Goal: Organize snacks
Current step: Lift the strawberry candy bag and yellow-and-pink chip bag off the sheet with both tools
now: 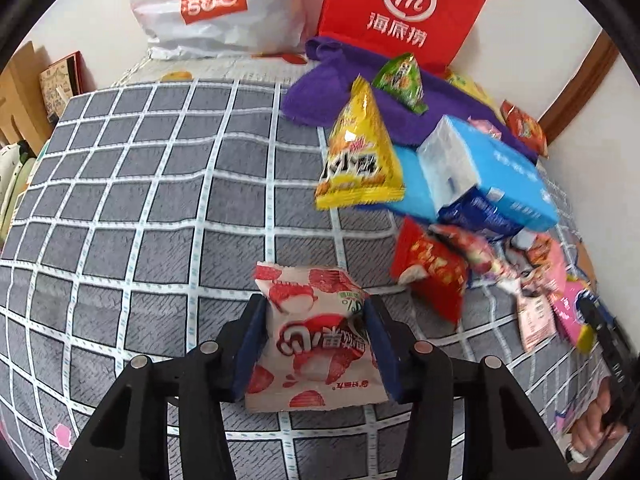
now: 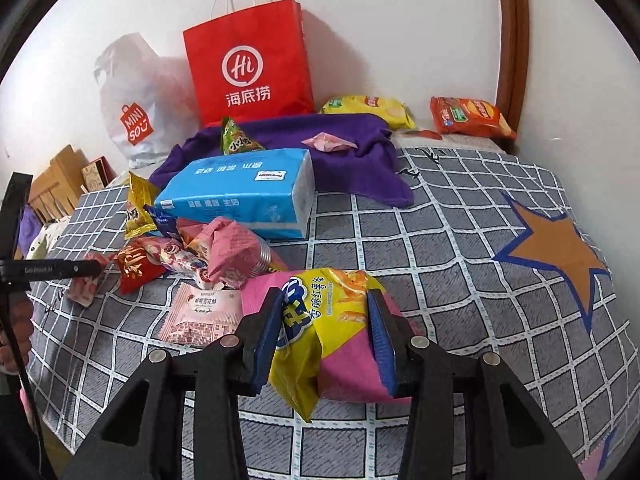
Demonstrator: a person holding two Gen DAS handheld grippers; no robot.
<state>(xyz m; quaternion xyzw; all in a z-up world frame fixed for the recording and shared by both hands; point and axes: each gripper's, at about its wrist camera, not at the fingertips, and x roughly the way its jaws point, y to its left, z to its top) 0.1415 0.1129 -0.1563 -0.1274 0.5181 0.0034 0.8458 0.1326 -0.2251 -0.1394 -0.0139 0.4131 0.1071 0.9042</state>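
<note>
A white-and-red lychee-print snack packet [image 1: 316, 344] sits pinched in my left tongs [image 1: 316, 340] above the grey checked bedspread [image 1: 160, 184]; my right tongs [image 2: 324, 344] clamp a yellow sweet-potato-stick bag [image 2: 320, 320], seemingly along with a pink packet beneath. Either slick pouch could slip. A blue tissue pack [image 2: 240, 196] crowds the heap.

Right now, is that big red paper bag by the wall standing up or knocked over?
Standing upright. The red paper bag rests on its base against the wall, its white handles pointing up, behind the purple towel.
</note>
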